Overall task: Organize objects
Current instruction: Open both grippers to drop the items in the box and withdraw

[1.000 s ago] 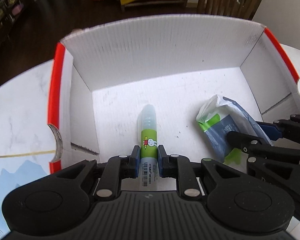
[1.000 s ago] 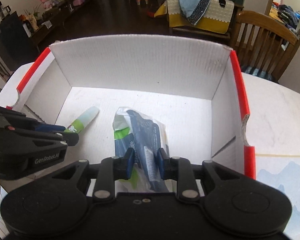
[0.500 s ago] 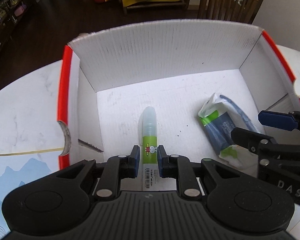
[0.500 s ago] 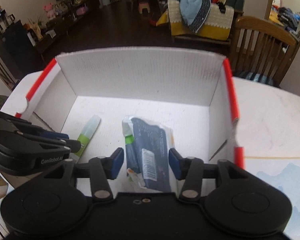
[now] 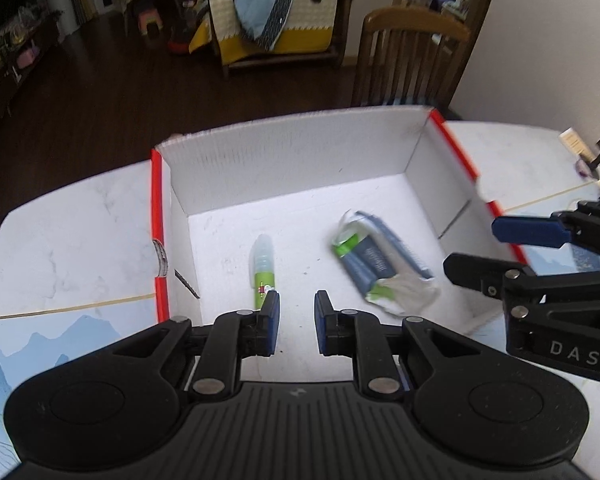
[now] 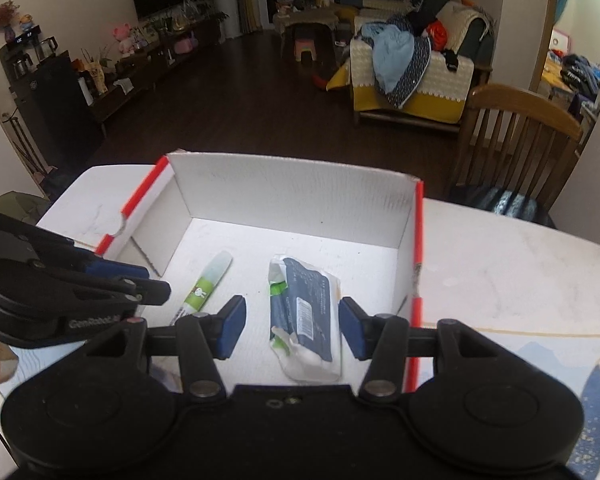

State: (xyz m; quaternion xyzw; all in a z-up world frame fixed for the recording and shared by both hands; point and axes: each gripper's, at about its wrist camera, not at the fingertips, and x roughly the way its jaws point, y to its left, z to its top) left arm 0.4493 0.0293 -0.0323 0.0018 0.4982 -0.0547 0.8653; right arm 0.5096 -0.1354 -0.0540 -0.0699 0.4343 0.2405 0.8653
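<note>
A white cardboard box with red edges (image 5: 300, 168) (image 6: 292, 192) stands on the table. On its floor lie a green glue stick with a clear cap (image 5: 263, 270) (image 6: 208, 282) and a blue-and-white wipes pack (image 5: 380, 268) (image 6: 306, 312). My left gripper (image 5: 296, 320) is open and empty, raised at the box's near side, just behind the glue stick. My right gripper (image 6: 292, 326) is open and empty, raised over the near end of the pack. Each gripper shows in the other's view, the right (image 5: 516, 248) and the left (image 6: 132, 278).
The white marble table (image 5: 72, 232) (image 6: 500, 264) carries a blue mountain-print mat (image 5: 40, 332) along its near side. A wooden chair (image 6: 516, 140) stands past the table's far right. A sofa with clothes (image 6: 412, 68) is beyond.
Both grippers let go and pulled back and up. The right opened first and released the wipes pack. The left then opened and released the glue stick. Both items rest in the box.
</note>
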